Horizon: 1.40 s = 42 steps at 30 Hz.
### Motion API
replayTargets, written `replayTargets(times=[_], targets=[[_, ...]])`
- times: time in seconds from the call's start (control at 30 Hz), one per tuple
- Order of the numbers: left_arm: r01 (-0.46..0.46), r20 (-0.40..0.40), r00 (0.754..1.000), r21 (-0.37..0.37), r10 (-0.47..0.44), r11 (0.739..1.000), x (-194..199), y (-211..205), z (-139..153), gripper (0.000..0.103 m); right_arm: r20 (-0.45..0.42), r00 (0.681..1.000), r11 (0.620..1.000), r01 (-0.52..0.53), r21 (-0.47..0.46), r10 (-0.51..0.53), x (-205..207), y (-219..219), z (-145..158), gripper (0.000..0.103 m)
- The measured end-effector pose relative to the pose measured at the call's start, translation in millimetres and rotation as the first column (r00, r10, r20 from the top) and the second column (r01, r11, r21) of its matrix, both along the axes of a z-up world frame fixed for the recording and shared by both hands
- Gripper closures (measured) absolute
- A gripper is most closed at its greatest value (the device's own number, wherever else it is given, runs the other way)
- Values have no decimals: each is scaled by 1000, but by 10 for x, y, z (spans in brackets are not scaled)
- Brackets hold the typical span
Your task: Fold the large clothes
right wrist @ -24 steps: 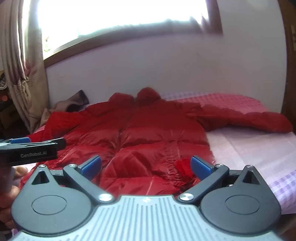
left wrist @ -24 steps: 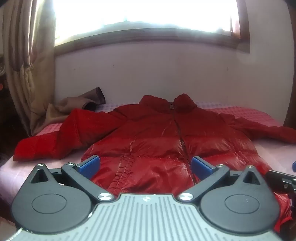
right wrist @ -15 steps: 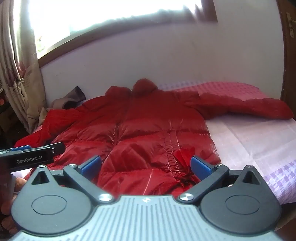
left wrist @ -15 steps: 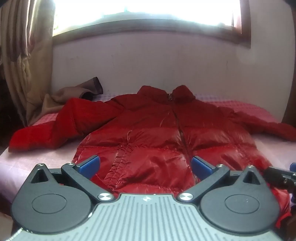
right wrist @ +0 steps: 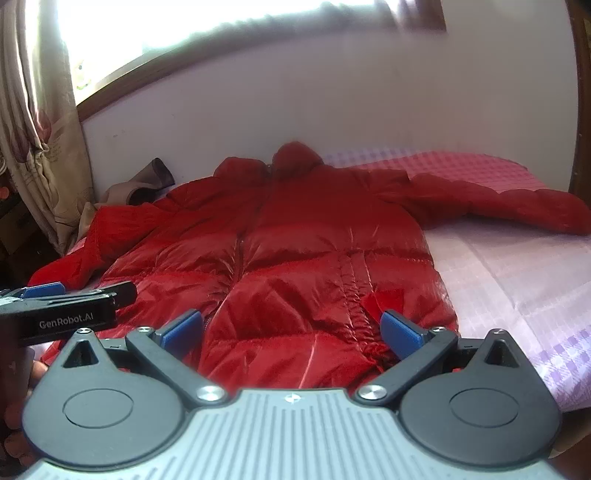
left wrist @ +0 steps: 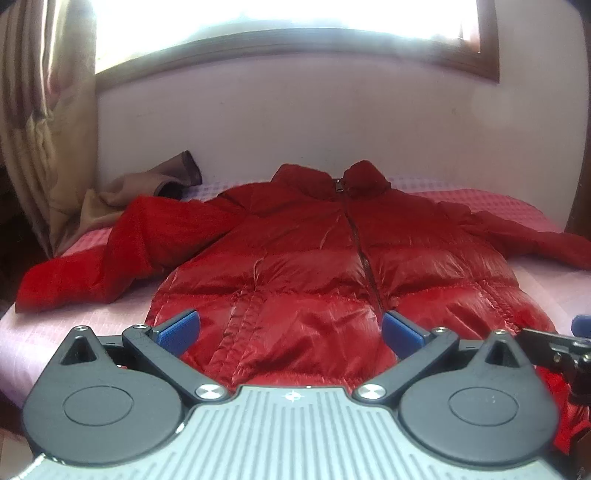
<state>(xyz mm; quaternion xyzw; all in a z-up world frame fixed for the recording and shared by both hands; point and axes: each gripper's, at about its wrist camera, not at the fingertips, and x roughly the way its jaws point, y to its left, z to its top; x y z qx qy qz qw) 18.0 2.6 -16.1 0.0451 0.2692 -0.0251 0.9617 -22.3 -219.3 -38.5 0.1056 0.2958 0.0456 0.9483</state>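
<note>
A shiny red puffer jacket (left wrist: 314, 266) lies spread front-up on the bed, zipped, collar toward the wall, both sleeves stretched out sideways. My left gripper (left wrist: 290, 330) hovers over the hem's left half, jaws wide open with nothing between them. In the right wrist view the same jacket (right wrist: 295, 251) fills the middle, and my right gripper (right wrist: 291, 328) stands open above the hem's right half, its blue pads (right wrist: 400, 332) apart from the fabric. The other gripper's black body (right wrist: 70, 306) shows at the left edge there.
The bed carries a pink and lilac checked sheet (right wrist: 517, 266). A brown garment (left wrist: 147, 184) lies crumpled by the wall at the back left. A curtain (left wrist: 40, 110) hangs on the left under a bright window (left wrist: 288, 22). A hand (right wrist: 18, 406) holds the left gripper.
Both grippers have moved closer to the jacket's hem and tipped slightly down, so the jacket looks larger. The jaws stayed wide open and the jacket has not shifted.
</note>
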Motion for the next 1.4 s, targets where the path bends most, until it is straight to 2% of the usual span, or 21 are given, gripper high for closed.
replayTargets(times=[0.23,0.4,0.57,0.83,1.13,1.4], targets=[[22,21,1000,-2,-22,1000,244,3,52,0,-27,1000,1000,10,25,-9,275,-54,56,0],[-1,31,1000,2,1,1000,451,-6,62,0,-35,999,999,8,47,-6,482,-102,106,0],[-27,30,999,-26,28,999,661,25,68,0,-28,1000,995,-6,99,8,654,-181,134,0],[-52,20,998,-8,52,999,926,-28,8,0,-35,999,992,12,126,-7,917,-277,110,0],[-41,-20,999,41,42,998,1241,-137,-183,0,-71,997,978,55,202,-42,1125,-565,-70,0],[-38,-13,999,59,39,998,1404,-128,-465,0,-83,989,971,134,197,-120,1208,-943,-198,0]])
